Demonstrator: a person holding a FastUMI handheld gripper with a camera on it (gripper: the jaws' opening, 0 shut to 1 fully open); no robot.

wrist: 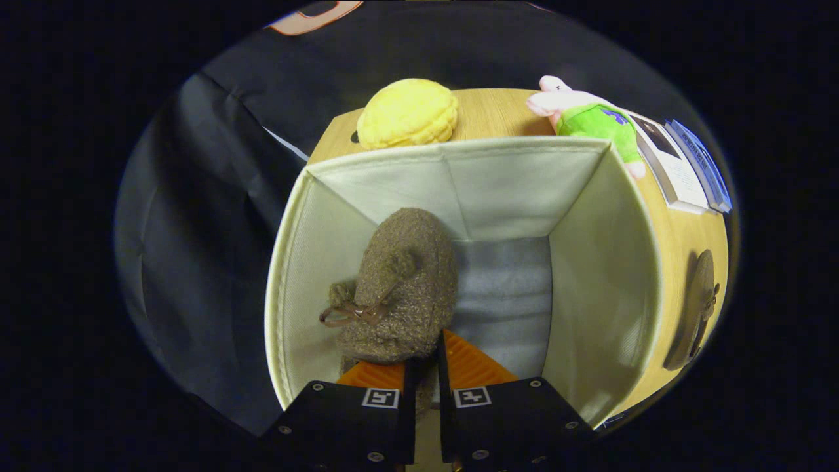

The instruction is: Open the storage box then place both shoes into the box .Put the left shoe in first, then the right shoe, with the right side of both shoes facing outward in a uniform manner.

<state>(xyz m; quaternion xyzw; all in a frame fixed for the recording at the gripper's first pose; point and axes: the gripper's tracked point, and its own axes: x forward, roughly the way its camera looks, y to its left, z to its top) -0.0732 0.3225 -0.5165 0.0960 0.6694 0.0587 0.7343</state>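
A brown fuzzy shoe point(400, 288) with a small brown bow hangs inside the open cream fabric storage box point(295, 262), over the left part of its grey floor. My gripper point(423, 359) is shut on the shoe's near edge, both fingers pressing a thin strip of it between them. The shoe's toe points away from me toward the box's far wall. A second brown shoe point(695, 308) lies on the wooden table point(682, 242) to the right of the box, outside it.
Beyond the box's far wall sit a yellow bun-shaped plush point(408, 114) and a pink plush in a green shirt point(590, 118). Books point(688, 164) lie on the table at the far right. Black cloth hangs left of the table.
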